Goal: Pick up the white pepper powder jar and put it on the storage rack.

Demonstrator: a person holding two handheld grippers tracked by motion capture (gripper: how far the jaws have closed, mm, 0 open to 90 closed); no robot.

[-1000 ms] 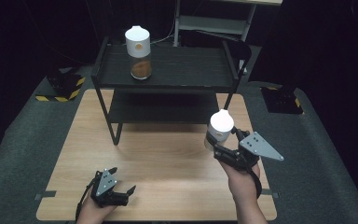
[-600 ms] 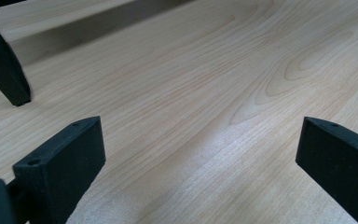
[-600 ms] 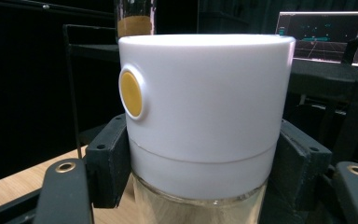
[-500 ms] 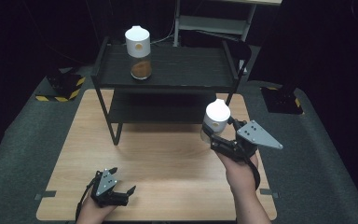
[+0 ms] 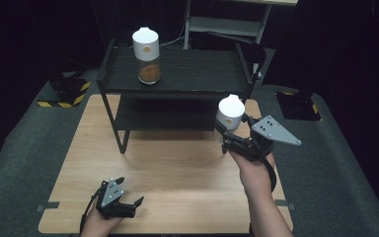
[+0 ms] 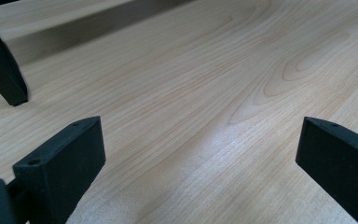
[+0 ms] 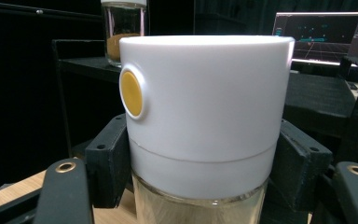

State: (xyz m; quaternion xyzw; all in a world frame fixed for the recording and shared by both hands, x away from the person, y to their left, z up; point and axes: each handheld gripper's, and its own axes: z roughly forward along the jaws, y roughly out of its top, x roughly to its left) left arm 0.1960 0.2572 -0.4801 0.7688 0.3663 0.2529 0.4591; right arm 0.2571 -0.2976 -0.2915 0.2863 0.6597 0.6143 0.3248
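High view: the right gripper (image 5: 225, 132) holds a jar (image 5: 229, 115) upright by its body, below the white lid, raised above the right side of the table (image 5: 187, 173). The jar is just in front of the near right corner of the black shelf (image 5: 197, 74). A second jar (image 5: 146, 55) with brown contents stands on the top tier of the shelf, toward its left. The left gripper (image 5: 128, 202) sits low at the near left of the table, jaws parted with nothing between them.

Left gripper view: both black jaws stand wide apart over bare wood of the table (image 6: 205, 93). A shelf leg (image 6: 2, 74) meets the table at the far left.

Right gripper view: the jaws are clamped against both sides of the jar (image 7: 205, 121), at the lower edge of the lid. A yellow disc (image 7: 131, 94) is set into the left side of the lid. Clear glass shows below the lid. The second jar (image 7: 123, 28) stands on the shelf (image 7: 81, 63) at far left. A lit monitor (image 7: 324, 35) is at far right.
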